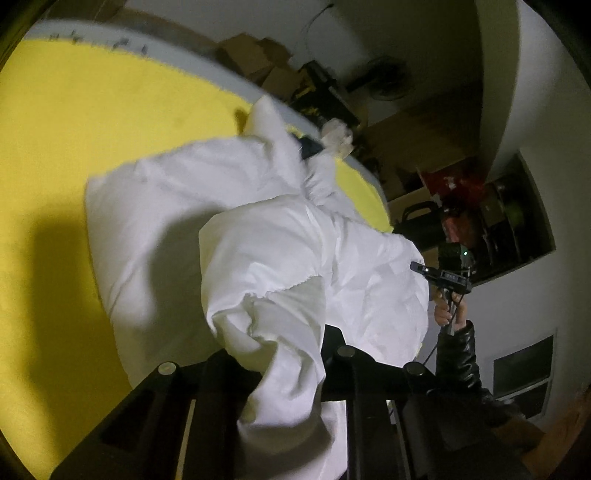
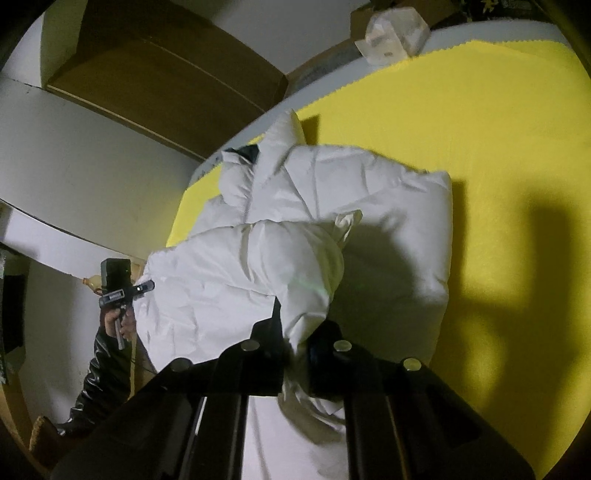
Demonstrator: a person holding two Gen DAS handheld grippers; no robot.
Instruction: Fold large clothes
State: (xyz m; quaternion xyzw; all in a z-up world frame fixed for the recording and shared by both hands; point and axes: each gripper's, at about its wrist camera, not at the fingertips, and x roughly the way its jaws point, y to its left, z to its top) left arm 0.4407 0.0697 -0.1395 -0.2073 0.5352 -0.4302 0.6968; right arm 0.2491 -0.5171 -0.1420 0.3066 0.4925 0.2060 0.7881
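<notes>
A large white puffy jacket lies on the yellow table cover; its near edge is lifted off the table. My left gripper is shut on a bunched fold of the jacket, which drapes over its fingers. My right gripper is shut on another fold of the same jacket. The right gripper also shows at the right of the left wrist view, held by a hand in a black sleeve. The left gripper shows at the left of the right wrist view. A dark collar lining shows at the jacket's far end.
The yellow cover lies on a grey-edged table. A white crumpled packet sits at the table's far corner. Cardboard boxes and shelves with clutter stand beyond the table.
</notes>
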